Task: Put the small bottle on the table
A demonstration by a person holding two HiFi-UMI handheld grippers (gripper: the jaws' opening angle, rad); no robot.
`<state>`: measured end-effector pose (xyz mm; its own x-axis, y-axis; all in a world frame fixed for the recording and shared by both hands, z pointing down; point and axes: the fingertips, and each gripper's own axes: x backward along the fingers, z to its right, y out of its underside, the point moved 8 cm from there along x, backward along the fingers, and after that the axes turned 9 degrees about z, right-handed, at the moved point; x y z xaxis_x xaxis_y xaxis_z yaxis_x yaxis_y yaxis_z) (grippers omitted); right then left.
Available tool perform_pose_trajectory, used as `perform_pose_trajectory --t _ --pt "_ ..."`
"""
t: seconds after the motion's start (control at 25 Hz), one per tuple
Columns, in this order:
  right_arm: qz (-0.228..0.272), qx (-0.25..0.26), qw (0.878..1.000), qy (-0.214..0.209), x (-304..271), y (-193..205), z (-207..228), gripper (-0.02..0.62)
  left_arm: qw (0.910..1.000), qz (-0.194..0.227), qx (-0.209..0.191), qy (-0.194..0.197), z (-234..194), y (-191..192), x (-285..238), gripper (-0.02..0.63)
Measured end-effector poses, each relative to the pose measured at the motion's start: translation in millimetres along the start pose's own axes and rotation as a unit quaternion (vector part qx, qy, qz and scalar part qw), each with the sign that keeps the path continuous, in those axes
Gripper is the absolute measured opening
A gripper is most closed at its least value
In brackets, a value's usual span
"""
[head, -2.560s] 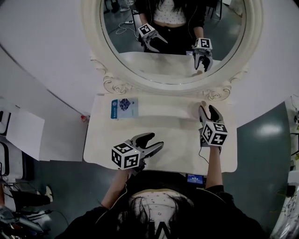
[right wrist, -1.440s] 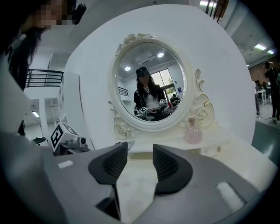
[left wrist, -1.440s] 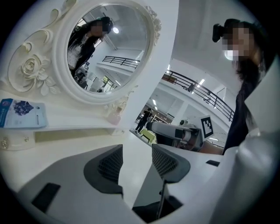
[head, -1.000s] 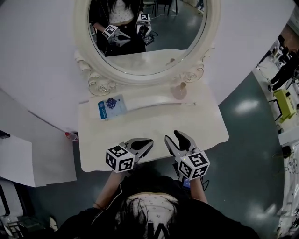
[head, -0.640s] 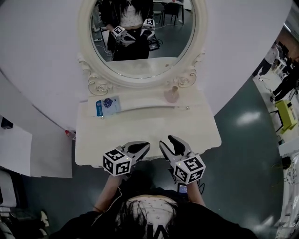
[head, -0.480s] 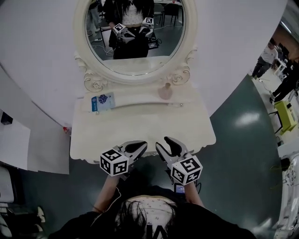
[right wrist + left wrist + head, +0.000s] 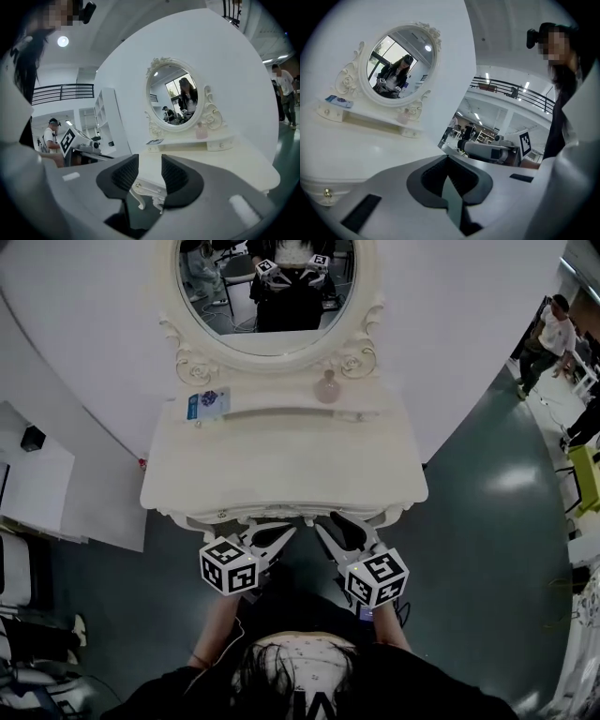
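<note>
— One table (image 7: 281,470), is that all the furniture?
— One, yes: white, with a scalloped front edge and a raised shelf (image 7: 272,414) along its back. One oval mirror (image 7: 267,296) in a carved white frame stands above that shelf.
— And the grippers?
— Two, both held off the near edge of the table, well apart from everything on it. The left gripper (image 7: 279,534) is clenched. Its own view shows the dark pads (image 7: 431,178) pressed together with nothing caught in them. The right gripper (image 7: 333,524) is released. Its jaws have just been closing a little, yet a clear gap stands between them, and only the table's carved edge shows through it.
— What sits on the shelf?
— Two things. One flat blue-and-white packet (image 7: 206,402) lies towards the left end, and one small bottle (image 7: 326,386) stands right of the middle.
— How does the bottle look?
— Pale pink, with a rounded body that narrows to a short neck and a small cap on top. It stands upright, just beside the scroll at the lower right of the mirror's frame. I cannot tell whether it touches the frame. Neither gripper is near it.
</note>
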<state>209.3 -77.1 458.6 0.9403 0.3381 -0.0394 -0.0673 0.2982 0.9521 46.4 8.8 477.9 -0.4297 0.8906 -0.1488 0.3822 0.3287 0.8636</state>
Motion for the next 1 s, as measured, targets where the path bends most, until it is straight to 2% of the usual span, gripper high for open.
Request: perform_pose_trajectory --t 0.16,0.24,0.36,0.48,0.6,1.0 --pt "-0.002 -0.008 1.0 -0.022 18 8 -16 0.161 0.9998 0.002 0.004 -0.019 25 17 20 0.0" --pt "0.001 -0.009 1.0 -0.03 23 10 -23 0.132 0.9996 0.005 0.005 -0.028 32 20 29 0.0" --pt "-0.007 -0.012 0.999 -0.044 27 18 -35 0.132 0.9992 0.002 0.006 -0.039 39 27 40 0.0" --pt "-0.012 -0.013 0.998 -0.059 28 25 -47 0.054 0.9987 -0.004 0.005 -0.05 46 33 55 0.0" --pt "-0.012 -0.011 0.997 -0.069 24 24 -54 0.011 0.9986 -0.001 0.0 -0.053 49 31 63 0.0" --pt "-0.041 0.004 0.994 -0.099 7 46 -129 0.009 0.9975 0.017 0.001 -0.069 43 34 138 0.0"
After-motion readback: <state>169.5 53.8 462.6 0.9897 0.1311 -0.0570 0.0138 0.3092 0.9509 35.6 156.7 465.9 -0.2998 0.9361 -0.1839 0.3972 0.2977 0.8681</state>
